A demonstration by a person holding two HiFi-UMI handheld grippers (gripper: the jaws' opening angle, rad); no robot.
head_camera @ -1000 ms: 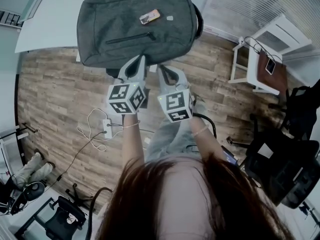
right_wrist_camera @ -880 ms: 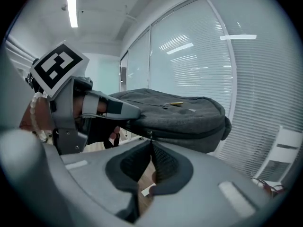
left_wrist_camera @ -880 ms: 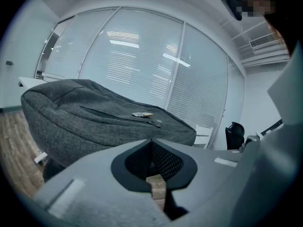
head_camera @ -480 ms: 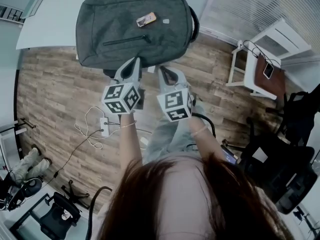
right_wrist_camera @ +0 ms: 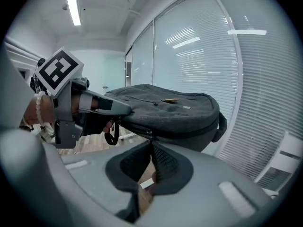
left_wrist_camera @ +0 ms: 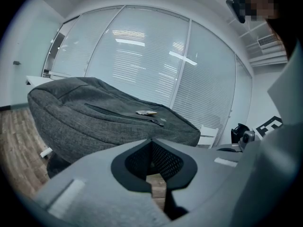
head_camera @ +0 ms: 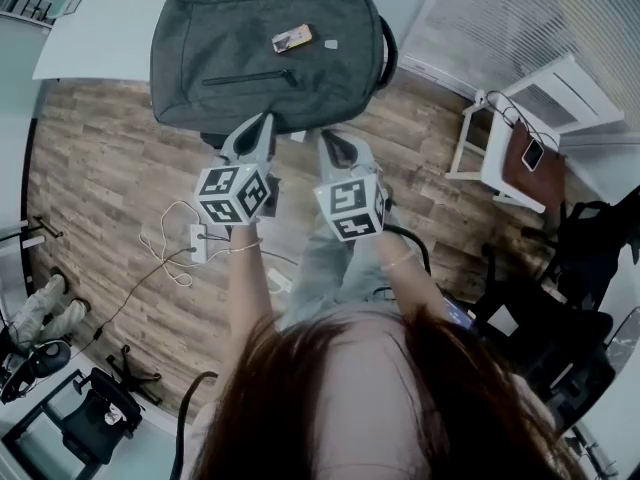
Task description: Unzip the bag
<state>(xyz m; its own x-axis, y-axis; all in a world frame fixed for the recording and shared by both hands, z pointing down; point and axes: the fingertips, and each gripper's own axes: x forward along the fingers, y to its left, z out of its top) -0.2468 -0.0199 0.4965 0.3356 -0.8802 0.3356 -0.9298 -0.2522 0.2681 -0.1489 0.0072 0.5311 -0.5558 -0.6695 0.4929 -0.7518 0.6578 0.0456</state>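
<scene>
Office, no question: glass partitions behind slatted blinds (left_wrist_camera: 142,65), strip light (right_wrist_camera: 72,4) overhead, black swivel chair (head_camera: 555,333) (cables (head_camera: 160,253) trailing nearby) on wood-look flooring (head_camera: 100,168).

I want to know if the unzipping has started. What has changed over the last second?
Very little. The right gripper has edged slightly rightward along the near edge of the bag, so its gap to the left gripper has widened a bit. Nothing was visibly taken hold of or let go. Both grippers stay shut at that edge, the bag lies where it was, and its front pocket zipper remains closed.
</scene>
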